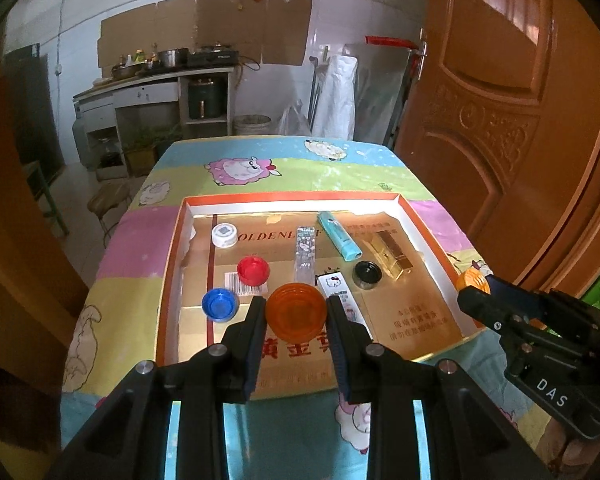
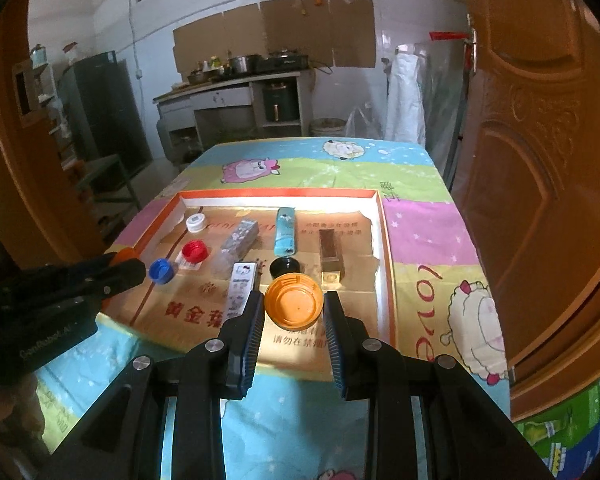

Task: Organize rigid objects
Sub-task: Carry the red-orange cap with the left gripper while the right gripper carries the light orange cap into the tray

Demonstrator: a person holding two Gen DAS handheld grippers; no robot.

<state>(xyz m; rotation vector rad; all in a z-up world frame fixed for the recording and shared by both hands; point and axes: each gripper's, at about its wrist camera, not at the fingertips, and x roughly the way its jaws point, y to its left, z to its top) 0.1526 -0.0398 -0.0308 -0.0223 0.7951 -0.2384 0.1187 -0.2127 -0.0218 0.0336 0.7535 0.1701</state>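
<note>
My left gripper [image 1: 296, 304] is shut on a translucent orange cap [image 1: 296, 314], held dome up over the near part of the orange-rimmed box tray [image 1: 292, 197]. My right gripper [image 2: 294, 298] is shut on a second orange cap [image 2: 294, 307], hollow side up, above the tray's near right part [image 2: 380, 240]. Each gripper also shows at the edge of the other's view. In the tray lie a white cap [image 1: 224, 235], a red cap [image 1: 253, 270], a blue cap [image 1: 220, 305], a black cap [image 1: 367, 274], a clear case [image 1: 305, 254], a teal tube [image 1: 339, 240], a gold box [image 1: 392, 254] and a white cartoon lighter [image 1: 336, 286].
The tray rests on a table with a pastel sheep-print cloth [image 1: 260, 168]. A brown door [image 1: 520, 120] stands close on the right. A stool [image 1: 108, 200] sits by the table's left side, and a kitchen counter [image 1: 156, 80] lines the far wall.
</note>
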